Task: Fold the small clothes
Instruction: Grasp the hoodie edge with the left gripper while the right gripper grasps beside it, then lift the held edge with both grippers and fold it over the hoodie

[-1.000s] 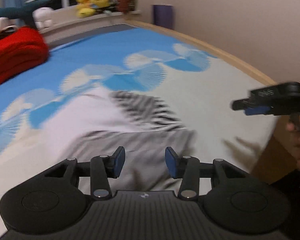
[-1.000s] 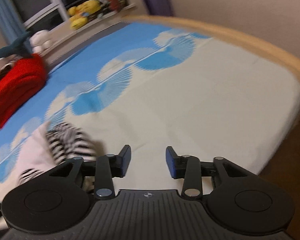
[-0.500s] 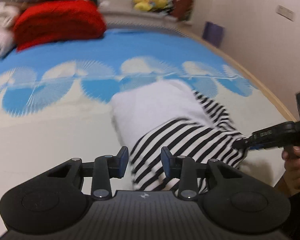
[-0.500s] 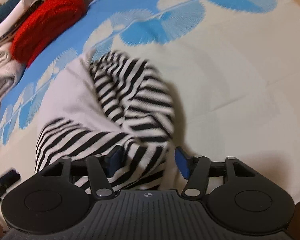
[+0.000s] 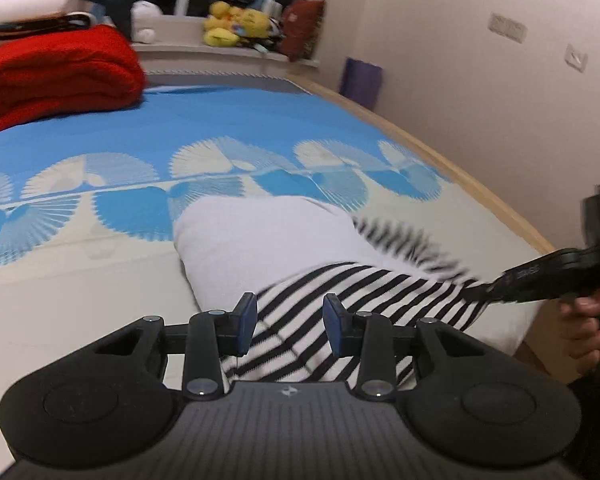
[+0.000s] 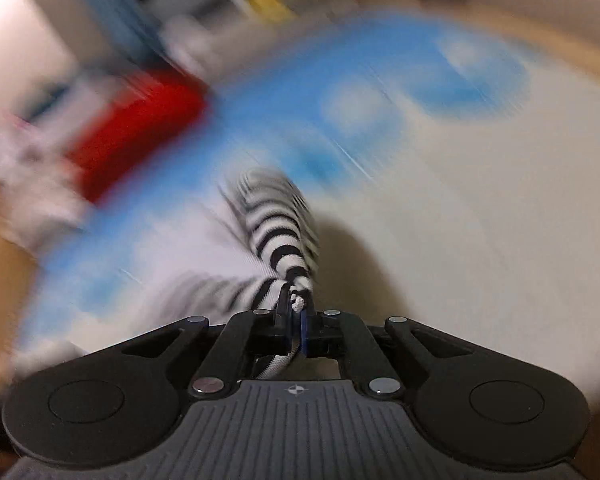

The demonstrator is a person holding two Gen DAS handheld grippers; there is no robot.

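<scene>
Presently, a small striped garment, white in the body with black-and-white striped sleeves, is being handled on the bed, lying close to the bed's near edge and toward its right-hand side. One striped end is being gripped by the right gripper: its jaws have just been closing and are now clamped on a bunched fold of the fabric, which is being drawn up into a taut rope, evidently so that the sleeve can be carried across the body. That view is heavily blurred, so the surroundings cannot be told exactly.

The left gripper is being held low over the near striped portion with its jaws parted and nothing pressed between the pads; the cloth is merely lying beneath them. It is judged that this gripper is being positioned to pin or take the opposite end, keeping the garment from sliding while the other side is pulled.

A red folded blanket is being kept well apart at the bed's far left corner.
</scene>
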